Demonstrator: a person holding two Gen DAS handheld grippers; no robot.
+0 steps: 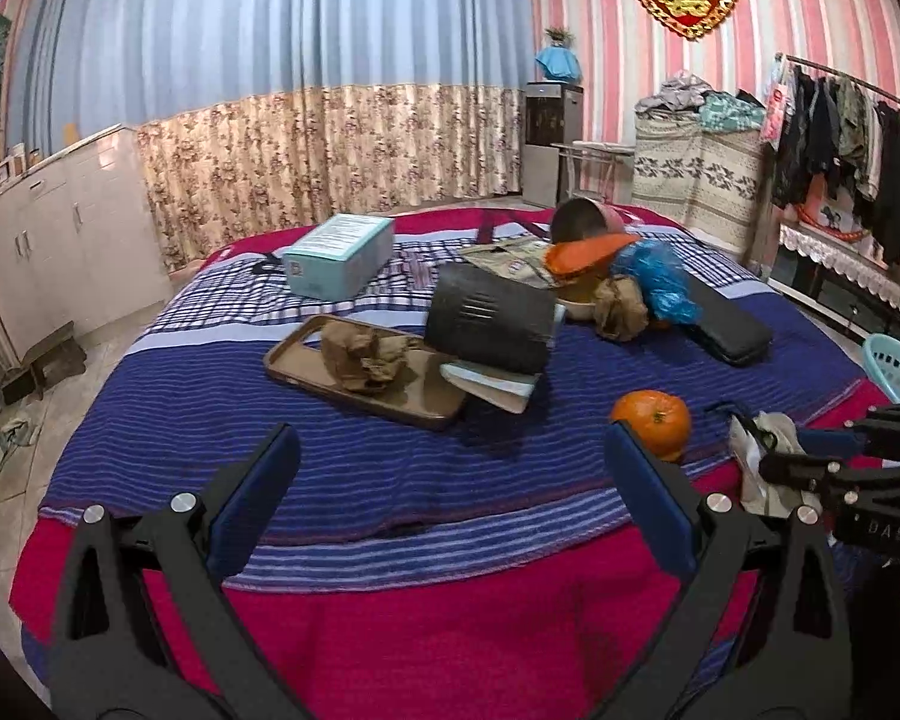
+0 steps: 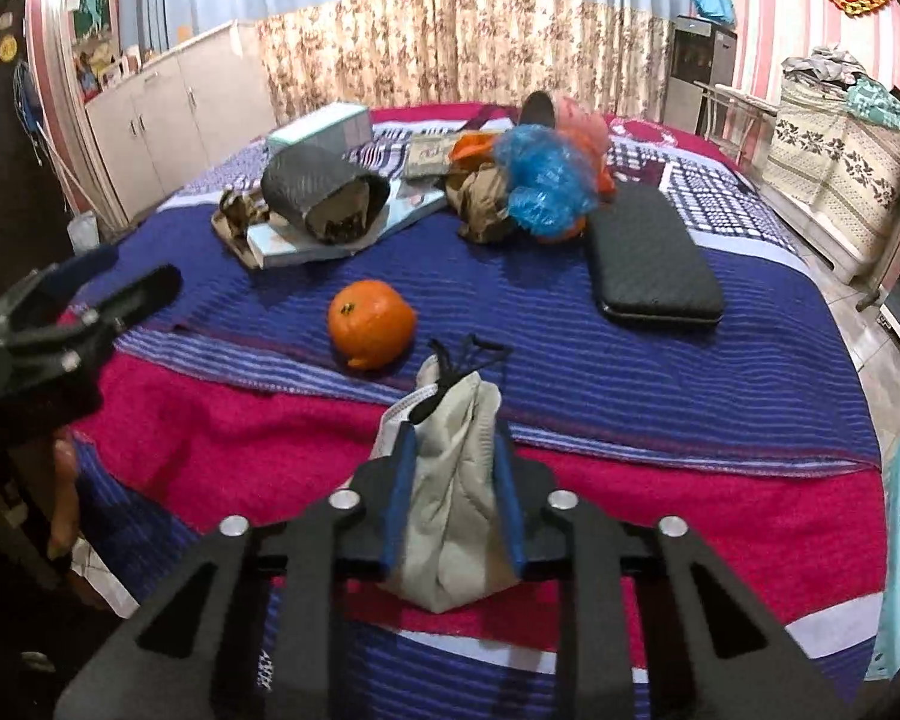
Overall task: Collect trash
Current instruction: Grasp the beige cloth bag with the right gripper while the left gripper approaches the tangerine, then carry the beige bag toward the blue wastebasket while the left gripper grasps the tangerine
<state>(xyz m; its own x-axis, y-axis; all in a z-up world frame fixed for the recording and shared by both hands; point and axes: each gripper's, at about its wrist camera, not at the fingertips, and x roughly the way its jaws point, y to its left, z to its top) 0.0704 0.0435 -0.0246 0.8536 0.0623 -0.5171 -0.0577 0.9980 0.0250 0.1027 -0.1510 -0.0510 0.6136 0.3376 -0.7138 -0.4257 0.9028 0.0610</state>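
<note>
Right gripper (image 2: 453, 498) clamps a used mask (image 2: 450, 516); left gripper (image 1: 450, 516) is spread, empty; paper wads (image 1: 363, 354) and blue bag (image 1: 660, 282) remain on the bed (image 1: 390, 630).

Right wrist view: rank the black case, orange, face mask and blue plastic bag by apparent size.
1. Face mask, though it is nearest the camera, so inflated.
2. Black case.
3. Blue plastic bag.
4. Orange.
Case and bag look close.
</note>
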